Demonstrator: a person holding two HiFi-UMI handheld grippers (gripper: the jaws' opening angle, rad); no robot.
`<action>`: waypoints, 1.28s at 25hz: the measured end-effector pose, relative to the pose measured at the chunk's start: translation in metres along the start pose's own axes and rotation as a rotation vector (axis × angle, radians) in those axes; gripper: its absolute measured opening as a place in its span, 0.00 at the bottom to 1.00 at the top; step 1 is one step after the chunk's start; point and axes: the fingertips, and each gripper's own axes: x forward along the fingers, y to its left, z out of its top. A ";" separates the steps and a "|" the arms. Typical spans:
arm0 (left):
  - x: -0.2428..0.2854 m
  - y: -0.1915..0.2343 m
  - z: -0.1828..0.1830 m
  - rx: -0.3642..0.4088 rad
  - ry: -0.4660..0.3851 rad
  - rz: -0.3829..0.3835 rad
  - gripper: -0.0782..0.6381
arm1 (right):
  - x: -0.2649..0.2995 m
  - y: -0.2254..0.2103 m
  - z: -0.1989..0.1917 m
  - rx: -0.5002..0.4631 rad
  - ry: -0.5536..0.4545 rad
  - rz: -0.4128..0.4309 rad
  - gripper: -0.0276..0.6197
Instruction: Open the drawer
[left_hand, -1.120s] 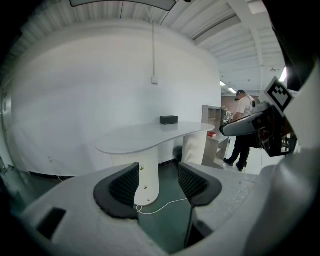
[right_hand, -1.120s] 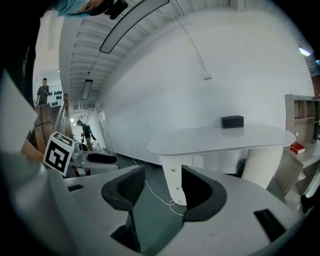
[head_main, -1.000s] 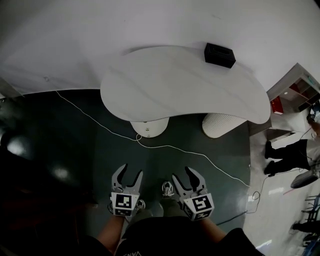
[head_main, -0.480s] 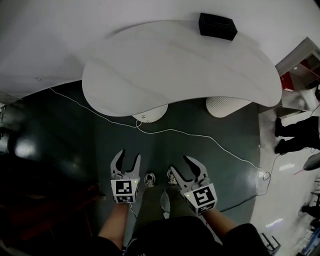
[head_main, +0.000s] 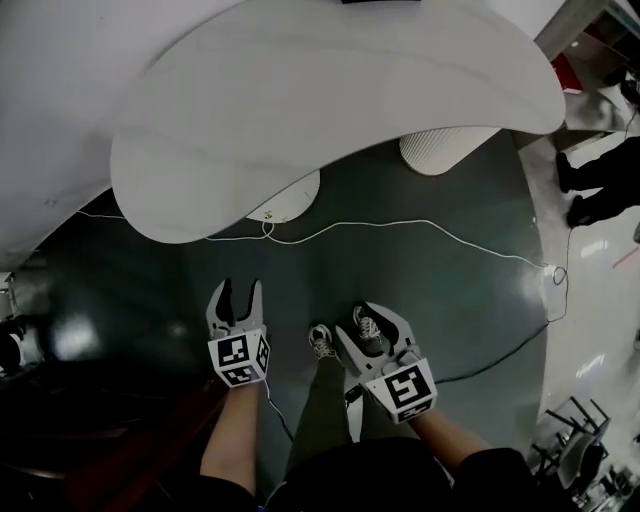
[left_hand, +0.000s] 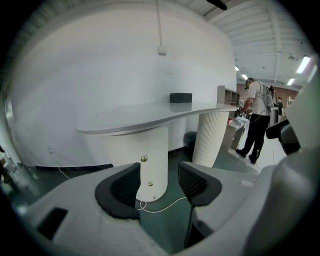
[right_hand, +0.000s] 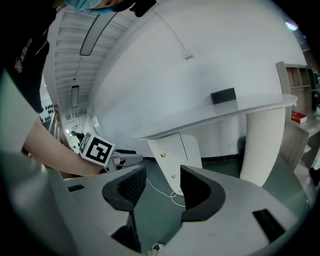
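Observation:
The white pedestal (left_hand: 154, 150) under the curved white tabletop (head_main: 330, 90) carries small brass knobs (left_hand: 144, 159) down its front, and its panels look closed; it also shows in the right gripper view as pedestal (right_hand: 180, 150). Both grippers hang over the dark floor, well short of the pedestal base (head_main: 285, 200). My left gripper (head_main: 240, 290) is open and empty, and the left gripper view (left_hand: 159, 182) frames the pedestal between its pads. My right gripper (head_main: 365, 325) is open too, with nothing between its pads (right_hand: 162, 187).
A white cable (head_main: 400, 225) runs across the floor from the pedestal. A ribbed white column (head_main: 440, 148) holds the table's right end. A black box (left_hand: 180, 97) sits on the tabletop. A person (left_hand: 257, 120) stands beside shelves (right_hand: 295, 95) at the right. My shoes (head_main: 322, 342) are between the grippers.
The table has come nearer and now fills the top of the head view. Both grippers have sunk lower, and the left one has shifted left. Both stay open.

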 end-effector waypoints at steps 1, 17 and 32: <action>0.006 0.002 -0.001 0.007 0.003 -0.001 0.44 | 0.001 -0.003 -0.004 0.015 -0.001 -0.009 0.35; 0.103 0.034 -0.023 -0.017 0.031 0.029 0.44 | 0.016 -0.054 -0.057 0.152 -0.074 -0.142 0.34; 0.175 0.057 -0.022 -0.049 0.037 0.115 0.44 | -0.004 -0.067 -0.114 0.275 -0.082 -0.273 0.34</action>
